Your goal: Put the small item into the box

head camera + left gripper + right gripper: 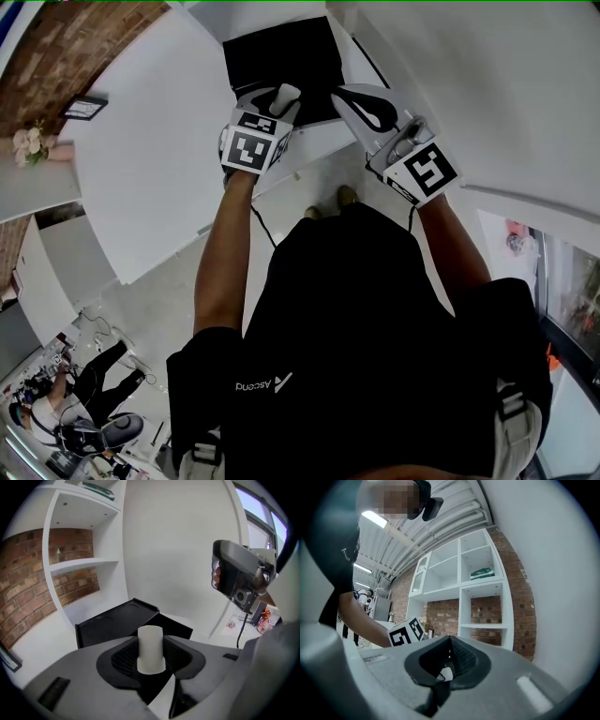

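Left gripper (279,101) jaws pinch the white cylinder (150,648) upright at lower centre, just short of the black box (117,620); right gripper (449,662) jaws are pressed together, idle. Risk: releasing early lands it on the table (49,639) and it probably topples and rolls.

Legible text, as it comes through on my feed:

1. Wordmark "Ascend" (263,384) in white with a small angular logo beside it, on the person's black shirt (375,347). It sits in the lower centre of the head view and reads upside down.
2. Marker cube (251,142) of the left gripper (282,96) and marker cube (424,172) of the right gripper (349,97), upper centre. I see black-and-white square patterns, not characters.
3. White print (345,551) on the shirt, upper left of the right gripper view. Too small for me to read.
4. Framed card (84,108), upper left of the head view. Illegible.
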Demonstrator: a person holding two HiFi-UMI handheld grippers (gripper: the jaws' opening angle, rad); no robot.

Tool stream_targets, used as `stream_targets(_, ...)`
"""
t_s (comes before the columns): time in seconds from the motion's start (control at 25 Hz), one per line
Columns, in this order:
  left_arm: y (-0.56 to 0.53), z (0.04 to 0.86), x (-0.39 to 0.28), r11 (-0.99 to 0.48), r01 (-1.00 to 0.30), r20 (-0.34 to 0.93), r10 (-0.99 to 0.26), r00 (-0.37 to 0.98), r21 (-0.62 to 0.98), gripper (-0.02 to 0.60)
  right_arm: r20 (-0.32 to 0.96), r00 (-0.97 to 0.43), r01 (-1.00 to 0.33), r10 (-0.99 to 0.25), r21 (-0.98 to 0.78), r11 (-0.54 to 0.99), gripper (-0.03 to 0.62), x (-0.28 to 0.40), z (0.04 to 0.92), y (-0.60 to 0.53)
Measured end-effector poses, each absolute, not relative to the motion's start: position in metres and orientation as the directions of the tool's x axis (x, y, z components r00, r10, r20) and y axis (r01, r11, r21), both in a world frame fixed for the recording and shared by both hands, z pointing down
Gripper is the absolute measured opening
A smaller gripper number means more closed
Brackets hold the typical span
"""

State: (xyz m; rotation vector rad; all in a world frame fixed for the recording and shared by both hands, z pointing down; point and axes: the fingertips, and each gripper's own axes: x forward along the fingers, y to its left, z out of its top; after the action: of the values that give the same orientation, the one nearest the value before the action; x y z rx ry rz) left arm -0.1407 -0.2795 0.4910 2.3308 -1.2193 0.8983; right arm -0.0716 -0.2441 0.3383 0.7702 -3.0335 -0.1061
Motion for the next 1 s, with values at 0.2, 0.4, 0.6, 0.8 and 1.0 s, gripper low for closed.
stream_targets(0.2, -0.288, 0.518, -0.143, -0.554, -0.831, 0.773, -0.51, 0.377, 0.039, 0.161, -0.007, -0.883, -0.469, -0.469, 0.053, 0.882, 0.0, -0.063, 0.344, -0.252)
stream_targets(0.4, -0.294, 0.542, -0.142, -0.548, -0.833, 0.835, -0.427, 0.348, 0.067, 0.161, -0.009, -0.882, -0.472, -0.472, 0.031, 0.881, 0.002, -0.051, 0.349, -0.263)
stream_targets(0.6, -0.3, 0.564, -0.142, -0.551, -0.831, 0.87, -0.371, 0.326, 0.077, 0.163, -0.016, -0.881, -0.473, -0.473, 0.012, 0.881, 0.002, -0.043, 0.355, -0.273)
stream_targets(0.8, -0.307, 0.575, -0.144, -0.543, -0.836, 0.89, -0.339, 0.304, 0.079, 0.163, 0.007, -0.877, -0.48, -0.48, -0.005, 0.877, 0.002, -0.035, 0.363, -0.283)
stream_targets(1.0, -0.308, 0.587, -0.144, -0.547, -0.834, 0.911, -0.3, 0.282, 0.078, 0.163, -0.005, -0.876, -0.483, -0.483, -0.014, 0.876, 0.001, -0.03, 0.364, -0.291)
